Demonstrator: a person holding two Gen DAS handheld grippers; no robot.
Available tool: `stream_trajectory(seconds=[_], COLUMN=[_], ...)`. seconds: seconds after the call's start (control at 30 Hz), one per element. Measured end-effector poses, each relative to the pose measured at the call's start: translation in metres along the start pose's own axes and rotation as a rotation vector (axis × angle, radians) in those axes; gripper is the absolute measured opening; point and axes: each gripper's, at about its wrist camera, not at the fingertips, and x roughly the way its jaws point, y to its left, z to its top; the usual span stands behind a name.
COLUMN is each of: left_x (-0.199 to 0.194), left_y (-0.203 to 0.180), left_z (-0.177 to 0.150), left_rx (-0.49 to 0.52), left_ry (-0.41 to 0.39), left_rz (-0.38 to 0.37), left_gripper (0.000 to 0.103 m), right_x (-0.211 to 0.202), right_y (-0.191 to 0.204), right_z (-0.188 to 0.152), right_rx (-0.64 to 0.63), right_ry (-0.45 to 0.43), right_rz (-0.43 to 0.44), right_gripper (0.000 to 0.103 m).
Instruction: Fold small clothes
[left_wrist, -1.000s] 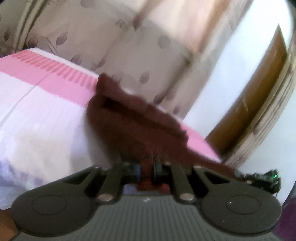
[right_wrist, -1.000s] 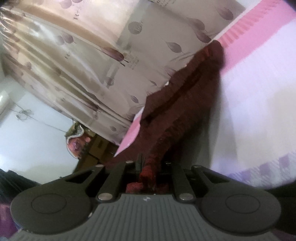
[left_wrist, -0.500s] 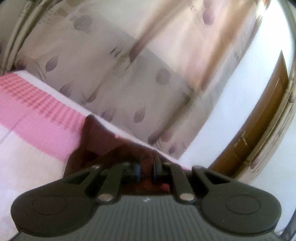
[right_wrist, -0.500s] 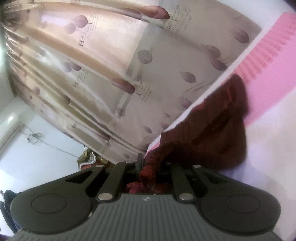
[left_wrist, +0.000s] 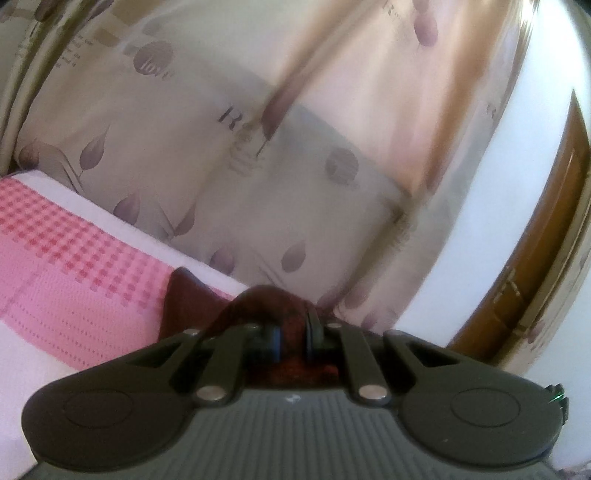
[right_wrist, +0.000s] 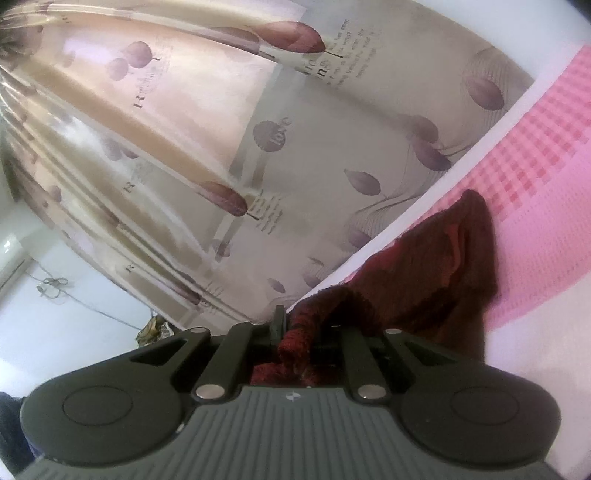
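Observation:
A small dark maroon garment (right_wrist: 436, 273) lies bunched near the far edge of a bed covered in a pink and white sheet (right_wrist: 546, 192). My right gripper (right_wrist: 295, 325) is shut on one gathered edge of it, the cloth humping up between the fingers. In the left wrist view my left gripper (left_wrist: 293, 332) is shut on another part of the maroon garment (left_wrist: 192, 299), which pokes out to the left over the pink sheet (left_wrist: 66, 258). Most of the cloth is hidden behind the gripper bodies.
A beige curtain (left_wrist: 258, 147) with leaf prints hangs right behind the bed's far edge. A white wall and a brown wooden door frame (left_wrist: 535, 258) stand to the right in the left wrist view. A cable on a white wall (right_wrist: 55, 288) shows at left in the right wrist view.
Both grippers have carried the garment's edges forward toward the far side of the bed and slightly up. The cloth, long and stretched out before, now looks short and doubled over.

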Motion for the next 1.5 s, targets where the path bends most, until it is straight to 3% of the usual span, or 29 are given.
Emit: stream_trajectory(seconds=[0.9,1.37,1.5], left_x=[0.132,0.166,0.169], left_y=[0.05,0.07,0.076], left_z=[0.006,0.0,0.003], left_rx=[0.008,-0.03,-0.112], left_ry=[0.065,0.093,0.11], left_rz=[0.164,0.189,0.185], left_gripper=[0.012,0.014,0.021], right_x=[0.108,0.141,0.146], right_y=[-0.088,-0.123,-0.128], right_z=[0.044,0.044,0.044], right_rx=[0.14,0.202,0.214], right_ry=[-0.028,-0.053,-0.052], right_rz=[-0.125,-0.161,-0.182], right_gripper=[0.015,0.015,0.016])
